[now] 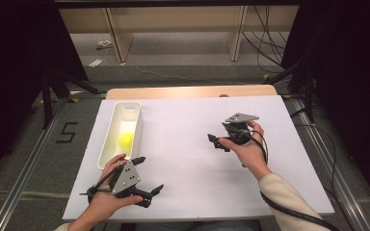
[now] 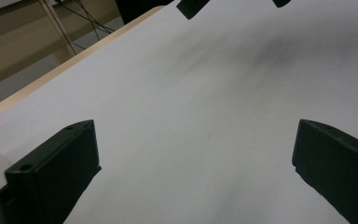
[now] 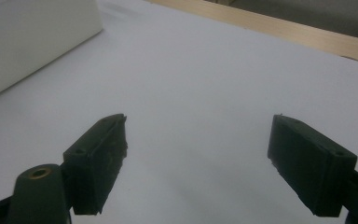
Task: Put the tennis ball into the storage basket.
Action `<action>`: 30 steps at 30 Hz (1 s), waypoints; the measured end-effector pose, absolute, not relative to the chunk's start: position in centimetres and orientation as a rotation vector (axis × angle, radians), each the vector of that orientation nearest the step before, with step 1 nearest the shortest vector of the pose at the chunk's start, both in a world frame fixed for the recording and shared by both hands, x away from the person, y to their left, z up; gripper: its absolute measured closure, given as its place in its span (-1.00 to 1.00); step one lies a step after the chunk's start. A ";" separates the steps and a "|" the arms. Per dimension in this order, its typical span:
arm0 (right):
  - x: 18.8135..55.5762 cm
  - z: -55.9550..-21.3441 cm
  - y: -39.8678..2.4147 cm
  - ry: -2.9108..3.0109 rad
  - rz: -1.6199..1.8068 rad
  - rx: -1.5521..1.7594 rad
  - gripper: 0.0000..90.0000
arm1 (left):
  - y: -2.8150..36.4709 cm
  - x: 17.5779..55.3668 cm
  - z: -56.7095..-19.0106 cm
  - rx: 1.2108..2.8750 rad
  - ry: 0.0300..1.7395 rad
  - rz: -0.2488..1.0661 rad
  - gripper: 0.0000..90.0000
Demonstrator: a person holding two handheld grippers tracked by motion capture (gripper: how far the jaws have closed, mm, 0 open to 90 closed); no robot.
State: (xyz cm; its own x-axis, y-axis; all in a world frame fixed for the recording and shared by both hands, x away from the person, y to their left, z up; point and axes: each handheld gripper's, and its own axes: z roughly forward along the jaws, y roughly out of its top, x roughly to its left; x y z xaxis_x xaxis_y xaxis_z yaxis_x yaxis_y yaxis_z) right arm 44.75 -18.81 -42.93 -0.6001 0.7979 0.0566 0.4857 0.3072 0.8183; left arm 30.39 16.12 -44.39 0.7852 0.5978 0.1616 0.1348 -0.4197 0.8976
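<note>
The yellow ball [image 1: 126,140] lies inside the white bin [image 1: 111,126], which stands on the left part of the white surface [image 1: 192,168] with its long axis running away from the person. The ball sits a little nearer than the bin's middle. The left tool [image 1: 149,174] is the nearer of the two: it hovers just off the bin's near end, so the ball lies forward and slightly to the left of it, close by. Its jaws, however, point out to the right across the bare surface, not toward the bin, so I judge that any reach for the ball would first need the hand to turn. The left tool's jaws stand wide apart and hold nothing; in its own view they frame plain white surface. The right tool [image 1: 217,141] is well apart from the bin, out over the right half of the surface, its jaws aimed leftward toward the bin [image 3: 32,42]. It too is spread wide and empty, touching nothing.
</note>
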 end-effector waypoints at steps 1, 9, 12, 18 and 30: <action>44.7 -42.9 -19.1 2.218 1.195 1.153 -0.55 | 16.1 30.4 -44.4 1.965 0.551 0.576 -1.00; 43.9 -43.0 -21.0 2.185 1.198 1.176 -0.55 | 16.1 30.4 -44.4 1.968 0.549 0.576 -1.00; 43.6 -43.0 -21.7 2.171 1.198 1.187 -0.55 | 16.1 30.4 -44.4 1.967 0.550 0.575 -1.00; 42.8 -43.1 -23.0 2.160 1.211 1.197 -0.55 | 16.2 30.4 -44.4 1.962 0.559 0.573 -1.00; 41.0 -43.1 -25.5 2.122 1.224 1.223 -0.55 | 16.3 30.5 -44.4 1.960 0.561 0.575 -1.00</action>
State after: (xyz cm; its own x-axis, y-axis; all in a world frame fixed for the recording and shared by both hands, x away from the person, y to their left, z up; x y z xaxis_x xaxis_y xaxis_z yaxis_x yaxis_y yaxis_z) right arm 41.00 -25.54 -43.13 -0.5365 0.8402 0.0791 0.4893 0.2333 0.8403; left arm 30.45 16.27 -44.36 0.7810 0.6047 0.1558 0.1409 -0.4137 0.8994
